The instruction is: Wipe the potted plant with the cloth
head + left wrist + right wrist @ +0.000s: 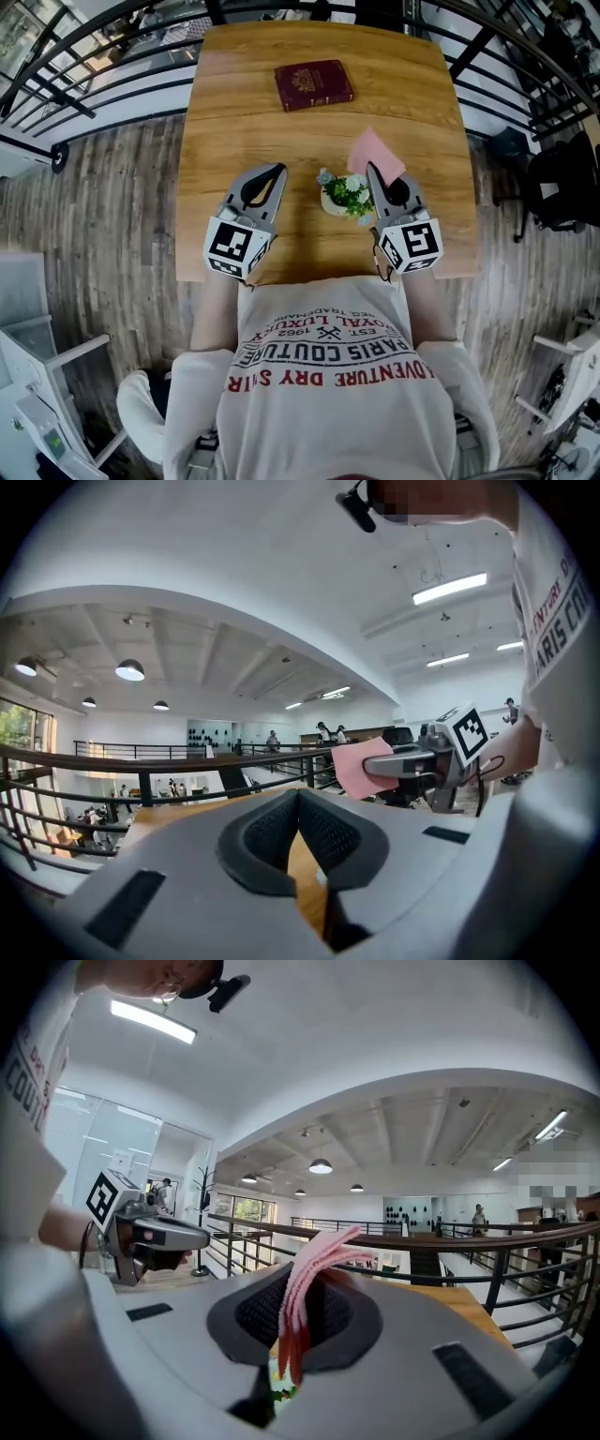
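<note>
Right gripper (373, 172): clamped on folded pink cloth (375, 150), just right of potted plant (345, 194). Left gripper (278, 171): jaws together, empty, left of potted plant. Potted plant standing on wooden table (234, 112); maroon book (313, 84) well beyond it.

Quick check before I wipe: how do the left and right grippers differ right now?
The left gripper has its fingers shut on nothing; the right gripper's fingers are shut on the folded pink cloth. The left gripper stands apart from the potted plant, on its left; the right gripper is close beside the plant's right edge. Both point the same way, out across the wooden table.
</note>
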Tool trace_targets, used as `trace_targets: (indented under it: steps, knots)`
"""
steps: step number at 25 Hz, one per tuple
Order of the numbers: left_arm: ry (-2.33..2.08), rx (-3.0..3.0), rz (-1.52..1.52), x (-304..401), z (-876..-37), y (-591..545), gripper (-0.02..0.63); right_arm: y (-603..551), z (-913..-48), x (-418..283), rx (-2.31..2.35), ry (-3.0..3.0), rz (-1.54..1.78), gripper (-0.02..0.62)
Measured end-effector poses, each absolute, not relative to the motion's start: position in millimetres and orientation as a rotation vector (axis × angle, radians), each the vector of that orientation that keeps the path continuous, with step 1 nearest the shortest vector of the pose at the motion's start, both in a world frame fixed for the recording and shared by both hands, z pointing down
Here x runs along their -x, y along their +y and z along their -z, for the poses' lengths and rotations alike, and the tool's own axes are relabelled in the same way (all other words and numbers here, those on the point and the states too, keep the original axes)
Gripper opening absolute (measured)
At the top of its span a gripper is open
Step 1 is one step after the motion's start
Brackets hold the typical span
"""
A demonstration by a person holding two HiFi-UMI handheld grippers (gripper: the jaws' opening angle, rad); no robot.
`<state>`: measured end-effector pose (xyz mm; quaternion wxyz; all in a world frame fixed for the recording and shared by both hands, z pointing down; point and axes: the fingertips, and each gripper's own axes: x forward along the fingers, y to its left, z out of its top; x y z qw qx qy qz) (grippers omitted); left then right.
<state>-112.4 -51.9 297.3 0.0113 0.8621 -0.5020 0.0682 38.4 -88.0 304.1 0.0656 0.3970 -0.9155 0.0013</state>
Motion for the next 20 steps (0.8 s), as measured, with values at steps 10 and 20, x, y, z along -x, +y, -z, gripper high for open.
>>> trace_targets:
  steps: [10, 20]
  knots:
    - [-1.662, -2.684, -0.213, 119.6, -285.4, -42.6, 0.017, -78.6, -303.2, -31.3, -1.150, -2.763, 0.034, 0.035]
    - [-1.667, -2.686, -0.269, 110.7, -287.0, -43.1, 0.017, -77.9, -302.3, -41.9, -1.145, -2.748, 0.064, 0.035]
